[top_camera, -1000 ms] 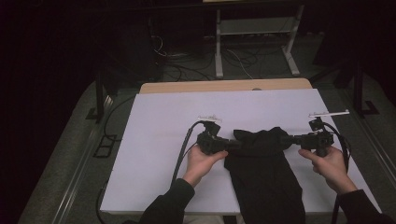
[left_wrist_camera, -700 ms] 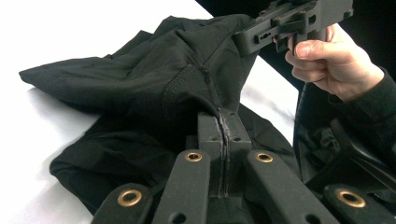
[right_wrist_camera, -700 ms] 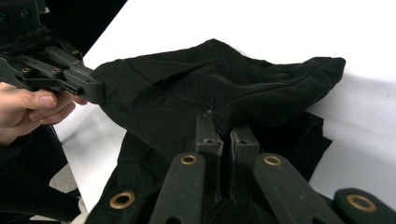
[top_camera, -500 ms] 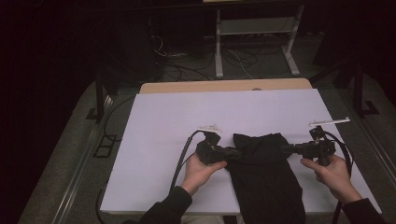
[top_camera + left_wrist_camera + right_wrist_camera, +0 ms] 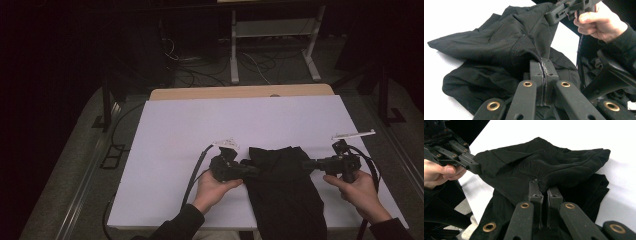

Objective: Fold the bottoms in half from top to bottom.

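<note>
Dim surroundings frame a white-covered table (image 5: 190,150) with a wooden strip along its far edge; cables and a metal stand sit on the floor beyond it. On the near right part of the table lies a black, soft fabric garment (image 5: 282,190), its lower part running down past the table's near edge.

The left hand-held gripper (image 5: 250,170) sits at the garment's upper left corner. In the left gripper view its jaws are pressed together on a seamed fold of the cloth (image 5: 534,50). The right hand-held gripper (image 5: 306,164) sits at the garment's upper right corner, and the right gripper view shows its jaws likewise closed on a bunched edge of the fabric (image 5: 541,177).

Assessment: both corners of the garment's top edge are secured, so the grasping stage appears complete. The cloth between the two grips is crumpled and ridged, not flat. Spreading, smoothing or folding of the garment appears yet to be done; which of these is intended cannot be determined.
</note>
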`<state>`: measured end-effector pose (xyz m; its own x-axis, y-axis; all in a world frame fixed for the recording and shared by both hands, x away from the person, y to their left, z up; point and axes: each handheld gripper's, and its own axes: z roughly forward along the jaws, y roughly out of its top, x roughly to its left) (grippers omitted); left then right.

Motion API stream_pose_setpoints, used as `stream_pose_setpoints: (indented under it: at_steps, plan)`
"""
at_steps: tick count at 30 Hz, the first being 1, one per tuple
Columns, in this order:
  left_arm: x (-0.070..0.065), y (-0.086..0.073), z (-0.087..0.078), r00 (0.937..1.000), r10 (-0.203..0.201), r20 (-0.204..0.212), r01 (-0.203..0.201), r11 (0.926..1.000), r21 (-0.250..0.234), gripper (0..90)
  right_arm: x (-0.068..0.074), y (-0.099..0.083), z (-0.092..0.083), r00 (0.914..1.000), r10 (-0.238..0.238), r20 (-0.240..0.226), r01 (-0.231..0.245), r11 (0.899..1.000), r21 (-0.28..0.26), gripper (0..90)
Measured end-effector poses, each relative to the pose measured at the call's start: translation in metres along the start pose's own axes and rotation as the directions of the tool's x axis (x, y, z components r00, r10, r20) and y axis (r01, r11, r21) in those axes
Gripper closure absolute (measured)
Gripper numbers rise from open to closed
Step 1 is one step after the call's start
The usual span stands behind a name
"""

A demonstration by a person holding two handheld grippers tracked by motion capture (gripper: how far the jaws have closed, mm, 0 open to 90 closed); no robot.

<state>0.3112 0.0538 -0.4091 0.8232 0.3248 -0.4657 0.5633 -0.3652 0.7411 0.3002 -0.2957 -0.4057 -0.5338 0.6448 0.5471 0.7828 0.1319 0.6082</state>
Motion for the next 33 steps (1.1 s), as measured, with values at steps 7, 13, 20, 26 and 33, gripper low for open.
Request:
stream_pose_setpoints:
  at_steps: [7, 13, 20, 26, 33]
  plan:
    - [-0.002, -0.004, 0.003, 0.9999, 0.013, 0.004, -0.013, 0.9998, 0.017, 87.9, -0.001, -0.003, 0.001, 1.0000, 0.000, -0.002, 0.001, 1.000, 0.017, 83.9]
    - [-0.003, -0.010, 0.006, 0.9998, 0.016, 0.008, -0.016, 0.9993, 0.035, 87.9, -0.003, -0.006, 0.003, 1.0000, 0.007, -0.004, -0.006, 0.999, 0.046, 83.8]
    - [-0.001, -0.020, 0.015, 0.9998, 0.001, 0.021, -0.003, 0.9978, 0.067, 87.8, -0.008, -0.013, 0.009, 0.9996, 0.022, 0.020, -0.024, 0.993, 0.117, 82.9]
    - [0.000, -0.026, 0.020, 0.9998, -0.007, 0.016, 0.005, 0.9957, 0.093, 87.8, -0.010, -0.017, 0.012, 0.9987, 0.021, 0.046, -0.028, 0.988, 0.151, 81.6]
    - [0.002, -0.030, 0.022, 0.9999, -0.011, 0.009, 0.010, 0.9951, 0.098, 87.7, -0.009, -0.019, 0.013, 0.9959, -0.022, 0.088, 0.008, 0.988, 0.156, 76.2]
